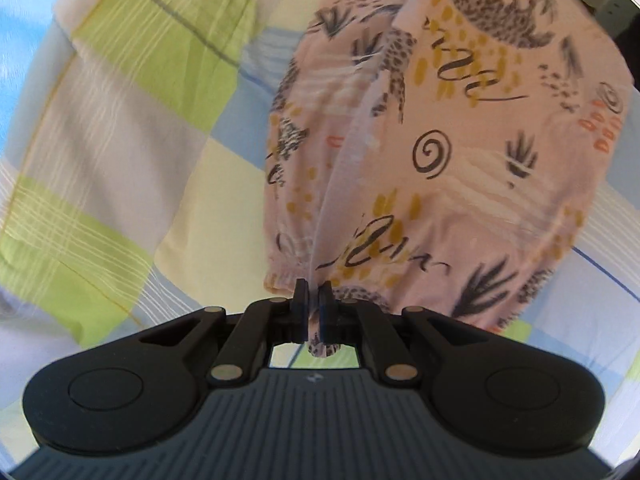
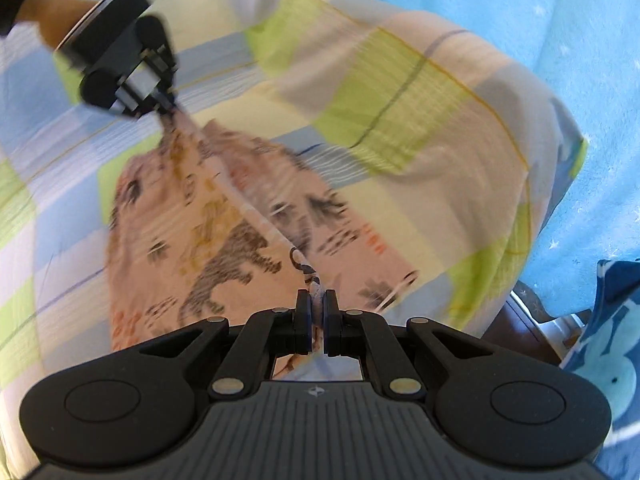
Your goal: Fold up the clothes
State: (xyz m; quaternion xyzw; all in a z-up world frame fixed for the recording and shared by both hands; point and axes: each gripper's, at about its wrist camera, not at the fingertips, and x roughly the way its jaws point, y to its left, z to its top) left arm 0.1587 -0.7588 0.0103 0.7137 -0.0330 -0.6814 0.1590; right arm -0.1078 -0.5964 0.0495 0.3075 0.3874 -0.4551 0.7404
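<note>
While both grippers clamp the garment, the fold is in transit and no finished shape can be read. Nearest in the right wrist view, the right gripper [image 2: 316, 308] has its jaws closed on a bunched edge of the pink printed garment [image 2: 224, 224]; cloth fills the narrow gap between its fingers. In the left wrist view, the left gripper [image 1: 314, 300] is likewise clamped on a gathered, elasticated edge of the same garment [image 1: 440, 140], with a tuft of fabric showing below the fingers.

From both clamps the garment runs away toward the far side, lifted at the two held points and draped between them over the checked bedsheet [image 2: 400, 92]. A raised ridge runs lengthwise between the two grips. Both views are motion-blurred, so the layering of the cloth cannot be settled.

Progress judgement: the garment is neither flat nor compact. Whether the held edge is being carried over for a fold or pulled out for spreading cannot be told. A lay-down and release are left in either case.

Farther off in the right wrist view, the left gripper [image 2: 132, 68] appears at far left, held by a hand [image 2: 52, 12] in a dark sleeve. A blue starred blanket [image 2: 580, 80] lies at the far right.

Count:
- Grippers: two, both clamped.
- Garments in work: one.
- Bedsheets: one.
- Blankets: one.
- Hands visible: one.
</note>
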